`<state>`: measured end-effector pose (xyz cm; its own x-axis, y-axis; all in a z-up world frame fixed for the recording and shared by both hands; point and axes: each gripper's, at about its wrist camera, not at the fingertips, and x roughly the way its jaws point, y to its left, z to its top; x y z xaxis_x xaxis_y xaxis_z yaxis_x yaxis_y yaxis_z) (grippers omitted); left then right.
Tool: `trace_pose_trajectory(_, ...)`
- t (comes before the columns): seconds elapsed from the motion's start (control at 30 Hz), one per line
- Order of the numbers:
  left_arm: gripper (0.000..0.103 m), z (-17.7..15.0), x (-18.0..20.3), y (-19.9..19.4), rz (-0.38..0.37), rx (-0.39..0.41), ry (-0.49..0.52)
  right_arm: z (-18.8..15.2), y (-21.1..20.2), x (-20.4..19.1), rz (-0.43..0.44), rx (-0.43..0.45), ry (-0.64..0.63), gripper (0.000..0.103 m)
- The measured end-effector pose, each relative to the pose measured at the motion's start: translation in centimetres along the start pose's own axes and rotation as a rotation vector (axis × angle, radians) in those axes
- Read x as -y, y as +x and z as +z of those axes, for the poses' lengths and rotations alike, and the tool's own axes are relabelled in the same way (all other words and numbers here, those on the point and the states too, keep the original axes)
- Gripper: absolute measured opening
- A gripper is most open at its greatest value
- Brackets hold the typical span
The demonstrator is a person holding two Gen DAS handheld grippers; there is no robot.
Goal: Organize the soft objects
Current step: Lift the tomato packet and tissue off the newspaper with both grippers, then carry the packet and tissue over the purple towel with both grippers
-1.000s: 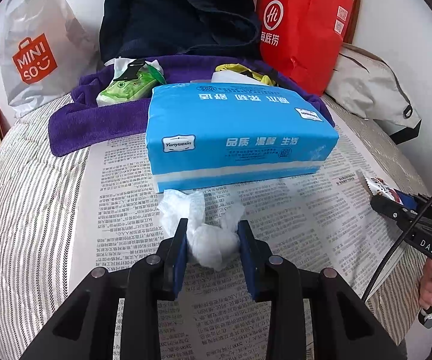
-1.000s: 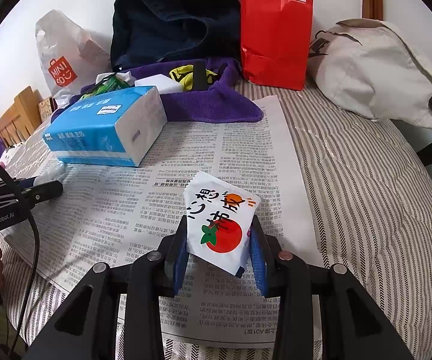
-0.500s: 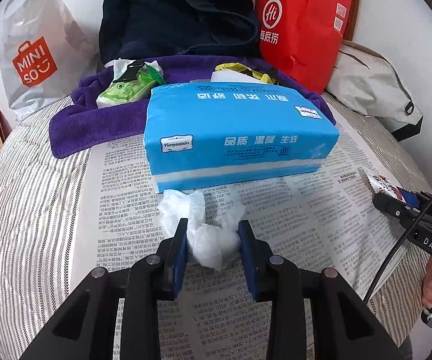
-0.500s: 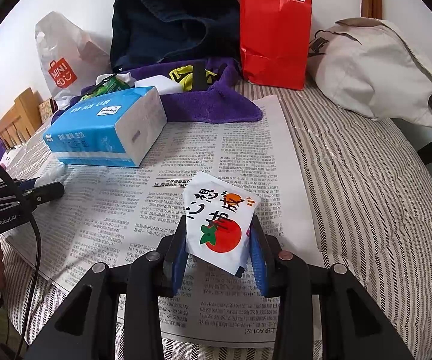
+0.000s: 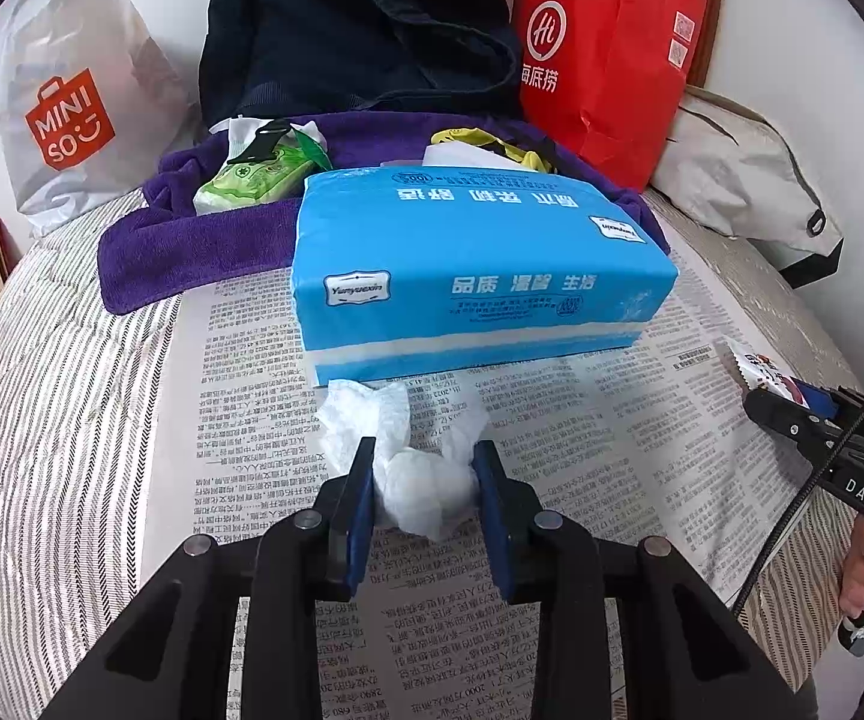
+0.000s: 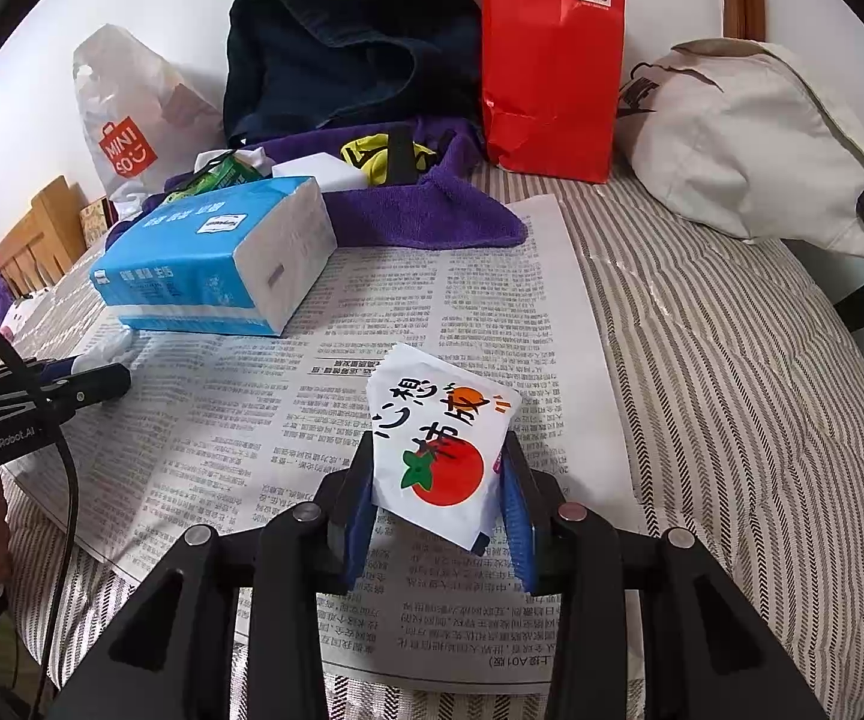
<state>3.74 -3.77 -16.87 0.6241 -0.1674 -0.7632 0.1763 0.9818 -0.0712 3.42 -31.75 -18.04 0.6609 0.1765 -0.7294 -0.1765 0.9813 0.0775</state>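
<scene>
1. Left tongs point(image 5: 423, 483): clamped on a crumpled white tissue point(image 5: 414, 480), having just squeezed a little tighter; wad sits between both blue pads, loose tail spilling forward onto the newspaper point(image 5: 552, 450), just in front of the blue tissue pack point(image 5: 474, 264).
2. Right tongs point(image 6: 441, 495): pinched on a small white packet with a tomato print point(image 6: 441, 438), tilted up off the newspaper, gripped low with most of the packet sticking out ahead.
3. Probably the moment just after both grasps, before carrying off; lift straight up first, so neither item drags the newspaper along.
4. Keep pressure on the tissue gentle but steady: wad compresses easily and could slip out if eased.
5. Mind the tissue's loose tail near the blue pack; raise clear before swinging sideways.
6. Hold the packet level, since a low grip may let it pivot.
7. Likely destination: the purple towel point(image 5: 192, 240) behind the pack, where a green wipes packet point(image 5: 258, 174) already lies; approach over the blue pack, not through it.
8. Keep both tongs well apart while moving.
</scene>
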Motion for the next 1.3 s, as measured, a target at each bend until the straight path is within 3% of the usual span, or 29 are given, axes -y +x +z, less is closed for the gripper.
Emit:
trace_pose_trajectory(0.4,0.028,-0.1,-0.8,-2.0,-0.02,-0.004,-0.027,1.6,-2.9,-0.4,0.037,0.024,-0.005,0.037)
trace_pose_trajectory(1.03,0.028,5.4,-4.2,-6.0,0.026,0.082,-0.074,8.0,-3.8,-2.8,0.101,0.065,-0.07,0.037)
trace_pose_trajectory(1.3,0.027,8.0,-5.6,-5.9,0.004,0.102,-0.097,10.9,-2.6,-4.2,0.14,0.079,-0.087,0.037)
